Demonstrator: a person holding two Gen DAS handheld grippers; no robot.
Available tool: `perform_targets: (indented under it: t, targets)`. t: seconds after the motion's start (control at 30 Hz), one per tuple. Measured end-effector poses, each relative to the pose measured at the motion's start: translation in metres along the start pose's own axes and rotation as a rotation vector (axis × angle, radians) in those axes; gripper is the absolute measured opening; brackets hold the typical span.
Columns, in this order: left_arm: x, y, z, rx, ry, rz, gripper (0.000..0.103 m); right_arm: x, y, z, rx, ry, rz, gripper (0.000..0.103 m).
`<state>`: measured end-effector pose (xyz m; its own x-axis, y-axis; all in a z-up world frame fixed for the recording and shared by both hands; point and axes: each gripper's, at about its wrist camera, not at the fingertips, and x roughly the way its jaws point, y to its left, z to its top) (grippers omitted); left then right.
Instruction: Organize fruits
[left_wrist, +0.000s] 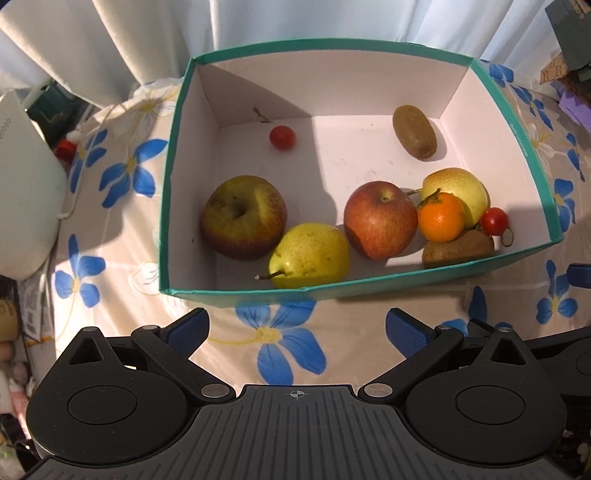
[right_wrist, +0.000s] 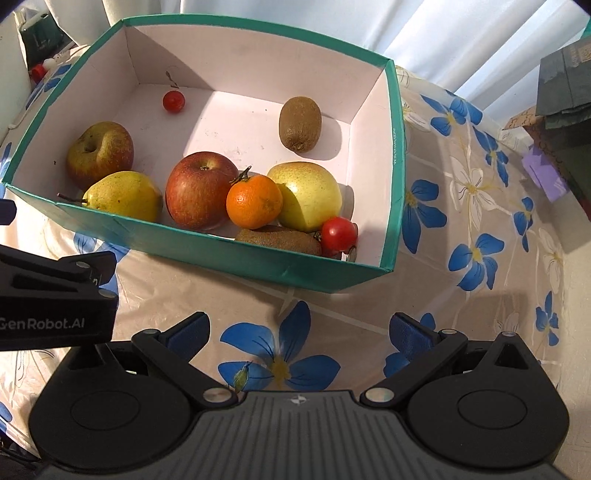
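A teal box (left_wrist: 173, 177) (right_wrist: 397, 147) with a white inside holds several fruits: a greenish-red apple (left_wrist: 243, 216) (right_wrist: 99, 153), a red apple (left_wrist: 380, 219) (right_wrist: 199, 188), two yellow pears (left_wrist: 310, 254) (right_wrist: 123, 195) (left_wrist: 461, 186) (right_wrist: 310, 194), a mandarin (left_wrist: 441, 216) (right_wrist: 254, 201), two kiwis (left_wrist: 414, 132) (right_wrist: 300, 123) (left_wrist: 458, 250) (right_wrist: 279, 240) and two cherry tomatoes (left_wrist: 282, 137) (right_wrist: 173, 100) (left_wrist: 495, 220) (right_wrist: 338, 233). My left gripper (left_wrist: 297, 326) is open and empty, in front of the box. My right gripper (right_wrist: 299, 330) is open and empty, in front of the box.
The table wears a cloth with blue flowers (left_wrist: 280, 343) (right_wrist: 476, 258). White curtains (left_wrist: 110, 40) hang behind. A white object (left_wrist: 26, 184) stands left of the box. Dark boxes and a purple item (right_wrist: 546, 173) sit at the right. The left gripper's body (right_wrist: 55, 299) shows in the right wrist view.
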<state>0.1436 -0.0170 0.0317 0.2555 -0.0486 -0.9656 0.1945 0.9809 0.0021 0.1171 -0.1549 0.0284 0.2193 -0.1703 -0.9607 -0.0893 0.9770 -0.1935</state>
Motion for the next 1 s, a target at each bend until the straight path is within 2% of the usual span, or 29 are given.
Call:
perform_targets:
  t: [0.1, 0.27, 0.37, 1.0]
  targets:
    - [0.005, -0.002, 0.004, 0.0, 0.002, 0.031, 0.103, 0.007, -0.009, 0.006, 0.025, 0.024, 0.024, 0.103]
    - [0.02, -0.006, 0.008, 0.008, 0.051, 0.066, 0.103, 0.02, -0.018, 0.008, 0.054, 0.067, 0.073, 0.103]
    - [0.021, -0.008, 0.007, 0.016, 0.048, 0.082, 0.103, 0.024, -0.019, 0.008, 0.051, 0.08, 0.11, 0.103]
    - [0.024, -0.011, 0.005, 0.018, 0.038, 0.102, 0.103, 0.025, -0.016, 0.01, 0.009, 0.081, 0.142, 0.103]
